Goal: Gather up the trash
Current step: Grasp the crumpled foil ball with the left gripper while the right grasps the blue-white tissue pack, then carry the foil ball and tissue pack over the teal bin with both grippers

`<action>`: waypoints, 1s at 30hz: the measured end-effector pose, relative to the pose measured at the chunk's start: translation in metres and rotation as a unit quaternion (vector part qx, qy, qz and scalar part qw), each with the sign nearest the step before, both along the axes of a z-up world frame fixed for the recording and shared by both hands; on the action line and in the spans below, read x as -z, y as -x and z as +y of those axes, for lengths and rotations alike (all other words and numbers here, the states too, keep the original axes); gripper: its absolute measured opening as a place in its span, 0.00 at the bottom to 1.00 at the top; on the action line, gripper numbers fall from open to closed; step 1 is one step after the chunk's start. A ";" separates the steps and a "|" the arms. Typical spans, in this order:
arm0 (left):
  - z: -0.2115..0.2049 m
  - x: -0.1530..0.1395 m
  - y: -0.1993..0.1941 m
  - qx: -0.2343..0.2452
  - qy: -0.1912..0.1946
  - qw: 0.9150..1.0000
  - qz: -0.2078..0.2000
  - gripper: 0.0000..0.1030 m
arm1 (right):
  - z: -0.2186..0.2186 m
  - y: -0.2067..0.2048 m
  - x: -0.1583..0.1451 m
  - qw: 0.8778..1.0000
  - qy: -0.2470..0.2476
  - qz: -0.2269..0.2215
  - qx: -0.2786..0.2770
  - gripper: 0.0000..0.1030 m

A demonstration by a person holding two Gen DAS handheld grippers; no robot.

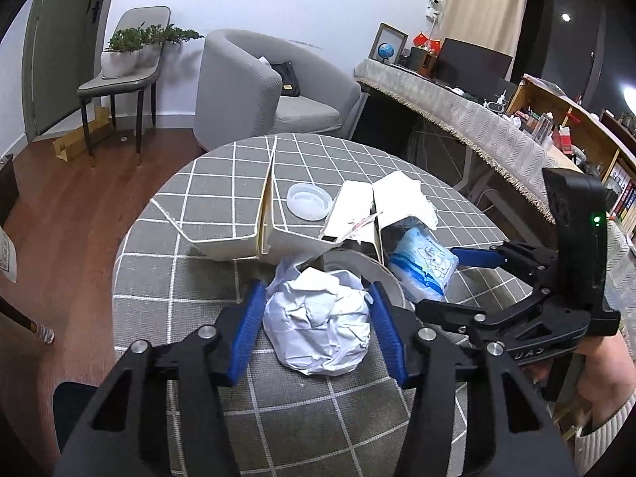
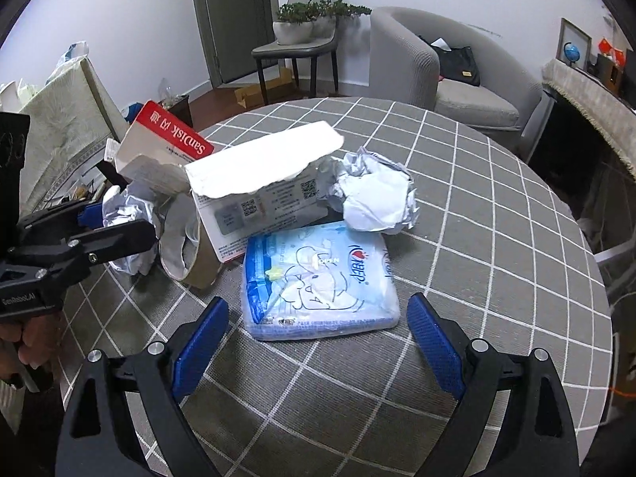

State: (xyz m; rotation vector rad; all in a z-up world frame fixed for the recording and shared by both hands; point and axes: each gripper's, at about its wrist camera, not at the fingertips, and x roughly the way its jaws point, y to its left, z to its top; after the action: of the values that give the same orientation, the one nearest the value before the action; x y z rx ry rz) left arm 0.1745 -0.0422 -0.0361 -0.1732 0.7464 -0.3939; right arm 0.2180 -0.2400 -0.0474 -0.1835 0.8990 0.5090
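Note:
A crumpled white paper ball (image 1: 318,320) lies on the round checked table (image 1: 198,183). My left gripper (image 1: 316,328) is open with its blue pads on either side of the ball, close to it. A blue wet-wipes pack (image 2: 318,278) lies flat in front of my right gripper (image 2: 318,342), which is open and just short of it. The pack also shows in the left wrist view (image 1: 423,264). A second paper ball (image 2: 375,192), a torn white box (image 2: 258,183) and a tape roll (image 2: 187,244) lie behind it.
A clear plastic lid (image 1: 309,200) and an opened white carton (image 1: 254,214) lie further back on the table. A red SanDisk box (image 2: 171,139) leans at the table's left. A grey armchair (image 1: 258,91), a chair with a plant (image 1: 127,63) and a long desk (image 1: 477,119) stand around.

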 end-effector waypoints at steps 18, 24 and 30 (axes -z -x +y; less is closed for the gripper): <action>0.025 -0.003 0.035 0.001 -0.022 1.000 0.002 0.50 | 0.009 0.002 -0.001 0.999 0.014 -0.013 0.032 0.71; 0.045 -0.007 0.054 -0.013 -0.025 1.000 -0.003 0.50 | 0.011 0.018 -0.001 0.999 0.015 -0.013 0.042 0.71; 0.057 -0.009 0.078 -0.021 -0.033 0.999 -0.007 0.50 | 0.016 0.043 -0.005 0.998 0.022 -0.018 0.051 0.71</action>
State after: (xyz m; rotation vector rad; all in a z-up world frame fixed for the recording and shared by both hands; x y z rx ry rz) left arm 0.0967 0.0149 -0.0267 -0.1244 0.7396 -0.3304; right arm 0.1750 -0.2242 -0.0426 -0.1860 0.8807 0.3897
